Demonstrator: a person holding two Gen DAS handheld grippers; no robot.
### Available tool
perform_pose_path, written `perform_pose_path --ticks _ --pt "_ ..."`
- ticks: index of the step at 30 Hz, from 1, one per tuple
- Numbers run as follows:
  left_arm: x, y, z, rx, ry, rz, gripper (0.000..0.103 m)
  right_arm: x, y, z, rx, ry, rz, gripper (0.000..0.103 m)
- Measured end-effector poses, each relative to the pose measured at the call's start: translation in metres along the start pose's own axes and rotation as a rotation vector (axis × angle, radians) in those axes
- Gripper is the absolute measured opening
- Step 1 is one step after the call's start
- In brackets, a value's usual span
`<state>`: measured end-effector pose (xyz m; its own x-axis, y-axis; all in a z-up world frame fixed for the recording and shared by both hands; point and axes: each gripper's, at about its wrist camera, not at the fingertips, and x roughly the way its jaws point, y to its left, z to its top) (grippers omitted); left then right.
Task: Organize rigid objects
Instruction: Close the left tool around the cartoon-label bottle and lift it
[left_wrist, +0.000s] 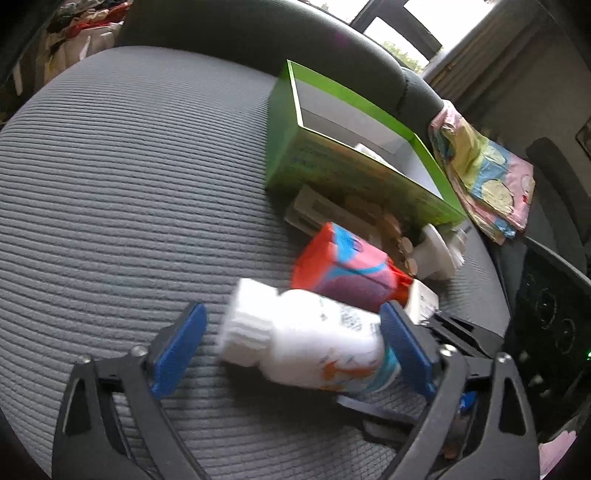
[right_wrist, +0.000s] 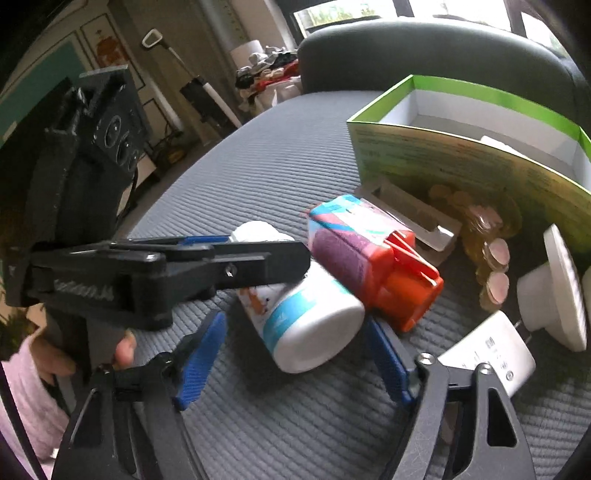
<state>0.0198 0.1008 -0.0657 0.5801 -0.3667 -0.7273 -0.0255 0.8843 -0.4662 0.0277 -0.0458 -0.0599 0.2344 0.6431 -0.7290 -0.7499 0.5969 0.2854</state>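
Observation:
A white pill bottle (left_wrist: 306, 341) lies on its side on the grey ribbed seat cushion (left_wrist: 110, 184). My left gripper (left_wrist: 291, 347) is open with its blue pads on either side of the bottle; the right pad is at the bottle's base and the left pad stands clear of the cap. In the right wrist view the bottle (right_wrist: 306, 325) lies between the open blue pads of my right gripper (right_wrist: 295, 358), and the left gripper (right_wrist: 166, 266) reaches over it from the left. A red-capped colourful carton (left_wrist: 347, 273) (right_wrist: 369, 258) lies just behind the bottle.
An open green box (left_wrist: 354, 155) (right_wrist: 461, 147) stands behind, white inside. In front of it lie a grey cardboard piece (right_wrist: 413, 218), a coin blister strip (right_wrist: 491, 266), a white plug adapter (right_wrist: 554, 291) and a white charger (right_wrist: 487, 354). A patterned cloth (left_wrist: 487, 173) hangs at the right.

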Motion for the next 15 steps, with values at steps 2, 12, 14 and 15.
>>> perform_pose_path --ticks 2,12,14,15 --pt "0.0 -0.003 -0.003 0.012 -0.008 0.012 0.088 0.004 0.004 -0.004 -0.041 0.001 -0.015 0.066" --pt "-0.022 -0.022 -0.012 0.033 -0.059 0.061 0.084 -0.019 0.002 -0.016 -0.002 -0.053 0.053 0.066" --pt "-0.028 -0.027 -0.011 0.039 -0.069 0.06 0.084 -0.028 0.002 -0.018 0.005 -0.069 0.064 0.066" --pt "-0.031 -0.032 -0.009 0.044 -0.078 0.059 0.084 -0.032 0.003 -0.017 0.006 -0.079 0.065 0.066"
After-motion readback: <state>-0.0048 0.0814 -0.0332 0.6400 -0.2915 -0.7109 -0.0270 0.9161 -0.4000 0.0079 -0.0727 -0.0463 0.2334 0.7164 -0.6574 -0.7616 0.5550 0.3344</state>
